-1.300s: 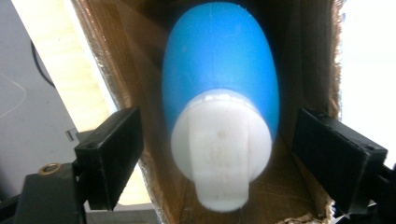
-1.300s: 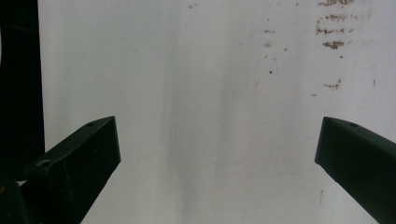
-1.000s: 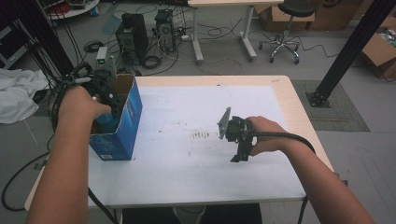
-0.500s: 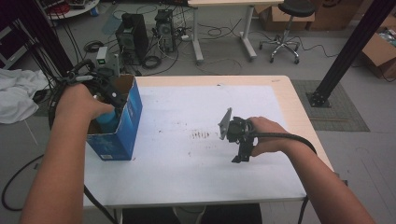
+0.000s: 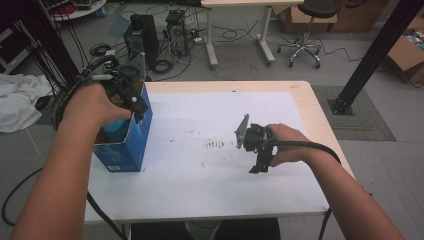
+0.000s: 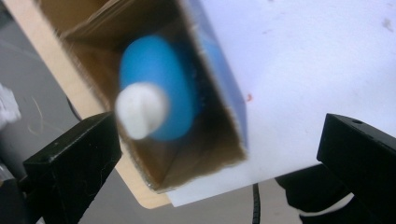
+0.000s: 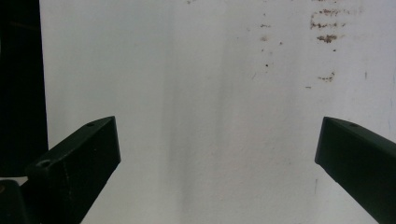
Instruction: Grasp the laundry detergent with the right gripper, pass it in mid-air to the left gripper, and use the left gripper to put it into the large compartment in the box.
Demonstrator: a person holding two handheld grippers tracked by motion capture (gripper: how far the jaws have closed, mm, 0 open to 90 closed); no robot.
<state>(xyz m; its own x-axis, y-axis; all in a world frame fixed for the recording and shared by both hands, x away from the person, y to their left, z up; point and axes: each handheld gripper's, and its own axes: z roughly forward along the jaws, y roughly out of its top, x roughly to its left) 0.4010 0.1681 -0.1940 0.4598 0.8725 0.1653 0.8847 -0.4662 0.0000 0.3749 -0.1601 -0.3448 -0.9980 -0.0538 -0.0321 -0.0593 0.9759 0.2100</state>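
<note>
White surface [image 5: 200, 175] in a cabled workroom, left gripper [image 6: 219, 154] just opened wide, empty, above blue bottle [image 6: 156, 88] inside blue box [image 5: 125, 145], right gripper [image 7: 217, 154] agape, empty

The blue bottle [image 6: 159, 88] with white cap [image 6: 140, 109] appears blurred inside the blue carton [image 5: 125, 145], its lower body hidden by the carton walls, label unreadable.

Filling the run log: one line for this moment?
left claw: open, above box | blue bottle: inside box | right claw: open, empty, over table
</note>
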